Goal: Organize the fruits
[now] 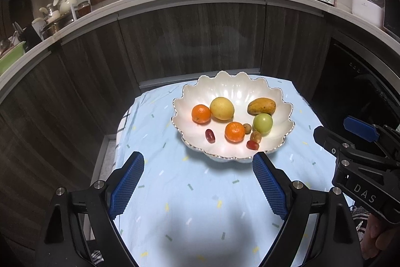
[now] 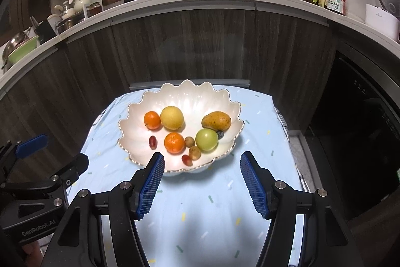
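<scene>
Scalloped bowl [image 1: 280,96] of mixed fruit [image 1: 221,108]

Beyond the ribbed blue rubbery fingers [image 1: 127,188], a glossy pearly bowl [image 1: 275,96] sits on matt, light-blue cloth [image 1: 195,192].

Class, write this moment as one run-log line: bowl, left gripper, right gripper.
white scalloped bowl: fruit inside, on blue cloth | left gripper: open, empty | right gripper: open, empty
</scene>
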### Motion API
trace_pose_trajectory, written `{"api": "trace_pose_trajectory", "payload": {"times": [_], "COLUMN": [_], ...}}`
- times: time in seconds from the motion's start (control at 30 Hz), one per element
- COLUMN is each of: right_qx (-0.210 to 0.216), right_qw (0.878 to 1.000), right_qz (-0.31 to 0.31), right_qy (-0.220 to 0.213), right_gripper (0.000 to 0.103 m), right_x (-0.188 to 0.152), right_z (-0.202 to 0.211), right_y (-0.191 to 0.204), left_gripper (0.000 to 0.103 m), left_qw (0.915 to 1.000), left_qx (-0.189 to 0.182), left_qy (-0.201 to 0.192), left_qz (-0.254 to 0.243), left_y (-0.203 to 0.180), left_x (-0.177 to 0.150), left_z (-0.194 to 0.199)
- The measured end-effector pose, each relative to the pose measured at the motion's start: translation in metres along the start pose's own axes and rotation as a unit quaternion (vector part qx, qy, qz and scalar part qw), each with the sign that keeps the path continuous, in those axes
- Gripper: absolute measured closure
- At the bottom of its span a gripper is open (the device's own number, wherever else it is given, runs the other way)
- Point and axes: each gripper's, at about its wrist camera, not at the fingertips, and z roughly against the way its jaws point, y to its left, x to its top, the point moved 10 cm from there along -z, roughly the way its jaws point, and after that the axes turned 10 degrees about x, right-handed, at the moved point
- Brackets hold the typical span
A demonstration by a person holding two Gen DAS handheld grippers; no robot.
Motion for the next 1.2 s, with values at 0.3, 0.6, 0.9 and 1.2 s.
{"api": "trace_pose_trajectory", "payload": {"times": [0.3, 0.6, 0.9, 1.2], "right_qx": [-0.006, -0.017, -0.016, -0.025], "right_qw": [1.0, 1.0, 1.0, 1.0], "right_qz": [-0.002, -0.003, -0.012, -0.003], "right_qy": [-0.005, -0.006, -0.005, -0.018], "right_gripper": [0.039, 0.039, 0.039, 0.029], "right_x": [-0.015, -0.03, -0.055, -0.066], "right_z": [0.025, 0.047, 0.067, 0.089], "right_y": [0.001, -0.001, 0.002, 0.005], "left_gripper": [0.014, 0.014, 0.012, 0.01], "left_qw": [0.9999, 0.9998, 0.9994, 0.9985], "left_qx": [0.006, 0.015, 0.027, 0.041], "left_qy": [-0.009, -0.004, 0.016, 0.028], "left_qz": [0.011, 0.015, 0.017, 0.024], "left_y": [0.006, 0.009, 0.014, 0.017], "left_x": [-0.015, -0.035, -0.063, -0.089], "left_z": [0.029, 0.047, 0.062, 0.076]}}
